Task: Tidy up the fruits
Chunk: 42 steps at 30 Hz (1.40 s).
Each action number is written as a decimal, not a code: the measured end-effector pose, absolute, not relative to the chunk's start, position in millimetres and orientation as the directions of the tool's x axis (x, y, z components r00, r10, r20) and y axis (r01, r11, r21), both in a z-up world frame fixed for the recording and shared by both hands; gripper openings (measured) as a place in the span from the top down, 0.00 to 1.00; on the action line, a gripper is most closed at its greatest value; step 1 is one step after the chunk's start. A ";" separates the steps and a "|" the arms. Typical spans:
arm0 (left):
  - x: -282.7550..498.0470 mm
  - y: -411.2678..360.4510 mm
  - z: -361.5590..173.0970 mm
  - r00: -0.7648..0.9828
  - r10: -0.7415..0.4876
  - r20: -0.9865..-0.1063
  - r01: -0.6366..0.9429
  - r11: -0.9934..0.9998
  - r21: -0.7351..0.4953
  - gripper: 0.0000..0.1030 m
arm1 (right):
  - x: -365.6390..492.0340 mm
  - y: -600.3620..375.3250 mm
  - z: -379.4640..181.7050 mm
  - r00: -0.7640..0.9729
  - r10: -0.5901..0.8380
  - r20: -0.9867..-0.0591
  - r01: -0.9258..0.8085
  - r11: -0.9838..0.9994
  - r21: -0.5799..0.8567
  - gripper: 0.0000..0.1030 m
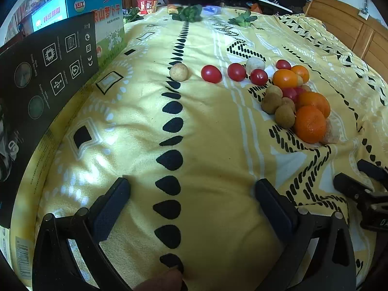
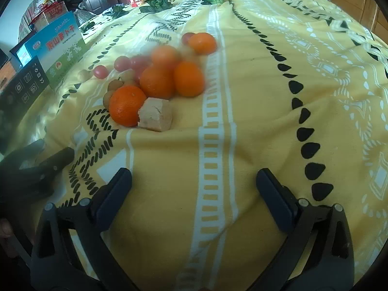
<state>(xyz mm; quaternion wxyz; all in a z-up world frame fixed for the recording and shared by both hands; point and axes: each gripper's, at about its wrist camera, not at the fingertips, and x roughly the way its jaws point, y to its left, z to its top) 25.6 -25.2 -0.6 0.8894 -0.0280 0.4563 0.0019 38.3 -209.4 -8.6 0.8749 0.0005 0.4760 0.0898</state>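
A heap of fruit lies on the yellow patterned cloth (image 1: pixel 206 133): several oranges (image 1: pixel 310 124) (image 2: pixel 127 105), several brown longans (image 1: pixel 285 116) and red cherry tomatoes (image 1: pixel 211 73) (image 2: pixel 100 71). One pale round fruit (image 1: pixel 178 71) lies apart at the left. A tan cut chunk (image 2: pixel 156 114) rests against the nearest orange. My left gripper (image 1: pixel 192 194) is open and empty, well short of the fruit. My right gripper (image 2: pixel 194 181) is open and empty, below and right of the heap; it also shows in the left wrist view (image 1: pixel 359 186).
A black box (image 1: pixel 43 77) and a blue-green carton (image 1: pixel 97 17) stand along the cloth's left edge. Green leaves (image 1: pixel 189 13) and packets lie at the far end. A wooden panel (image 1: pixel 351 29) stands at the right. The left gripper shows at the right wrist view's left edge (image 2: pixel 36 167).
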 end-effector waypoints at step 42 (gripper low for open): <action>28.5 -29.4 -6.2 0.604 0.023 -0.797 -0.055 0.998 -0.013 0.00 | 47.0 -196.5 -16.5 0.558 0.059 -0.828 -0.068 0.997 0.025 0.00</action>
